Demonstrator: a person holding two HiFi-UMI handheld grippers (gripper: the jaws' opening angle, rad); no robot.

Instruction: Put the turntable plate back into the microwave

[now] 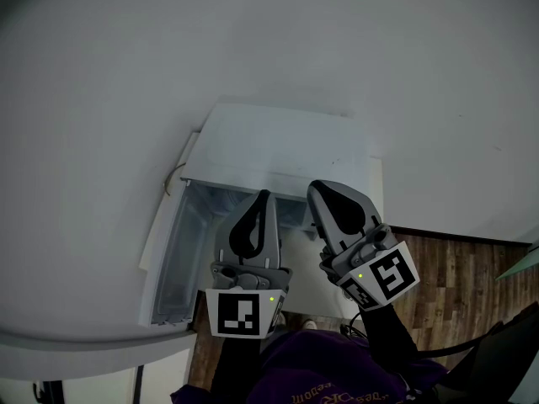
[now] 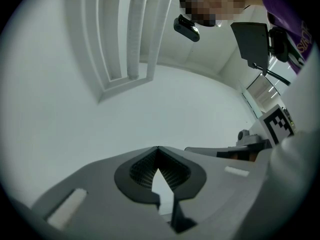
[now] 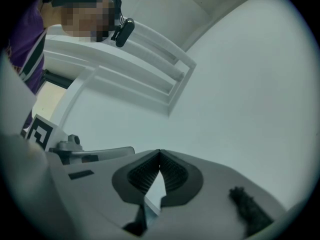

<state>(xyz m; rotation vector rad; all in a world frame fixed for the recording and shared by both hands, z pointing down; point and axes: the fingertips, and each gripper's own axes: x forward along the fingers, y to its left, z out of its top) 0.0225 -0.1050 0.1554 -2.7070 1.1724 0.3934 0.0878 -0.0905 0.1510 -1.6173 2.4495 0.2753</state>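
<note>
A: Both of your grippers are empty. The left gripper (image 1: 263,197) and the right gripper (image 1: 315,190) have the jaws pressed together with nothing between them. They point a little upward in front of the microwave (image 1: 286,137).

B: Yes. The turntable plate I cannot find in any view. The door (image 1: 162,241) stands open at the left side of the microwave, but your grippers cover a part of the cavity (image 1: 195,247). So I cannot tell whether the plate lies inside.

A: This scene fits two stages, I think. Either the plate sits already in the microwave, or it waits somewhere outside the views.

B: In both cases you do well to bend your head until you see the floor of the cavity. Keep also both grippers away from the door, because it is close to the left one.

A: Now the room. Behind the microwave is a plain white wall (image 1: 253,40). To the right of the microwave you see a brown wooden floor (image 1: 459,268).

B: On what the microwave stands, I cannot say. A white curved edge (image 1: 84,337) passes below and left of it; it is perhaps a worktop. The gripper views look upward and show a white panel moulding (image 2: 120,44). The light is rather dim.
</note>
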